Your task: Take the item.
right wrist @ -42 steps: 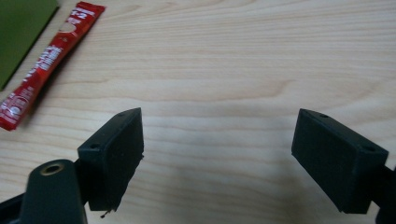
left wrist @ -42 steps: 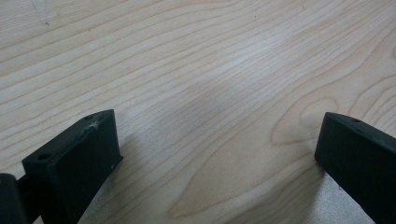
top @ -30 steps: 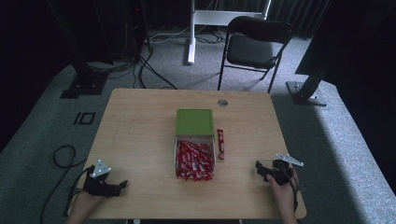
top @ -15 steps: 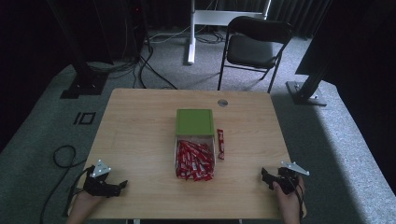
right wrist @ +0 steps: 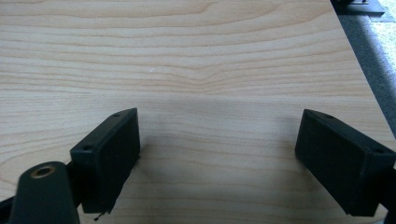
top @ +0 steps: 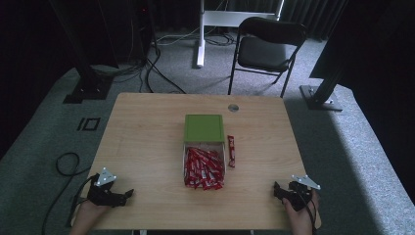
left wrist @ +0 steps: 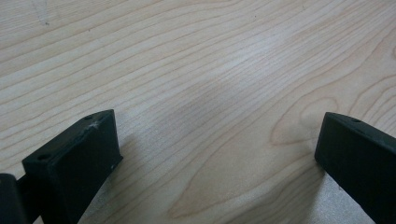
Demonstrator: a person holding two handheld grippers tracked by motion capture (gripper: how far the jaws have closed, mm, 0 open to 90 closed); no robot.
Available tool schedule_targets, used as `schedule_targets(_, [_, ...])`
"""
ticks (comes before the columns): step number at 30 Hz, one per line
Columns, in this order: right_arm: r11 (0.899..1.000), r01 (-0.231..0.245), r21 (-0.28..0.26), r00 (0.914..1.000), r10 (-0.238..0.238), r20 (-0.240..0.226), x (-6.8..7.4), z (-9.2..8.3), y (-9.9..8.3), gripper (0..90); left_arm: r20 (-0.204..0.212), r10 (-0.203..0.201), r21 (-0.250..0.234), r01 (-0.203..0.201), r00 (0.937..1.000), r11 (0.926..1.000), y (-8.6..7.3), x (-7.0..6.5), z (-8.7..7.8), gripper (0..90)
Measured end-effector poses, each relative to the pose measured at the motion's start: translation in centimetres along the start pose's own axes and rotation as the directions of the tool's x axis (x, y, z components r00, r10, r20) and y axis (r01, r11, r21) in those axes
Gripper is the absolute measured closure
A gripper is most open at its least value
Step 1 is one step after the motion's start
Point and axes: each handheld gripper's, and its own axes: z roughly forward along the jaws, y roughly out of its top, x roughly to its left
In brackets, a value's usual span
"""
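Claw states first: we hold the left claw at the near left corner of the surface, its jaws spread wide over bare wood in the left gripper view, pinching nothing. Our right claw sits at the near right corner, likewise spread and empty in the right gripper view.

Between them, well apart from both, lies a heap of red sachets in a clear tray, just in front of a green box that touches the tray's far end. One loose red sachet lies flat on the wood just beside the tray's right edge, running lengthwise away from us.

We judge these packets light, thin and pliable, with a glossy film that may slip under hard pads. They should not break, but a tight squeeze could crumple them or burst a seal. The loose one lies flush against the wood, so a jaw has little to get under; we think it best taken across its narrow width near the middle, jaws straddling the long sides and pressing down as they shut. Those in the heap overlap and tilt, so a raised end offers an easier hold, though neighbours may drag along.
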Motion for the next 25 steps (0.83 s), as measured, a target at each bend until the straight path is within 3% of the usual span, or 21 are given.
schedule_targets(25, [1.000, 0.000, 0.002, 1.0000, 0.000, 0.002, -0.02, 0.11, 0.09, 12.7, 0.000, 0.000, 0.000, 0.000, 1.0000, 1.0000, 0.00, 0.00, 0.00, 0.8])
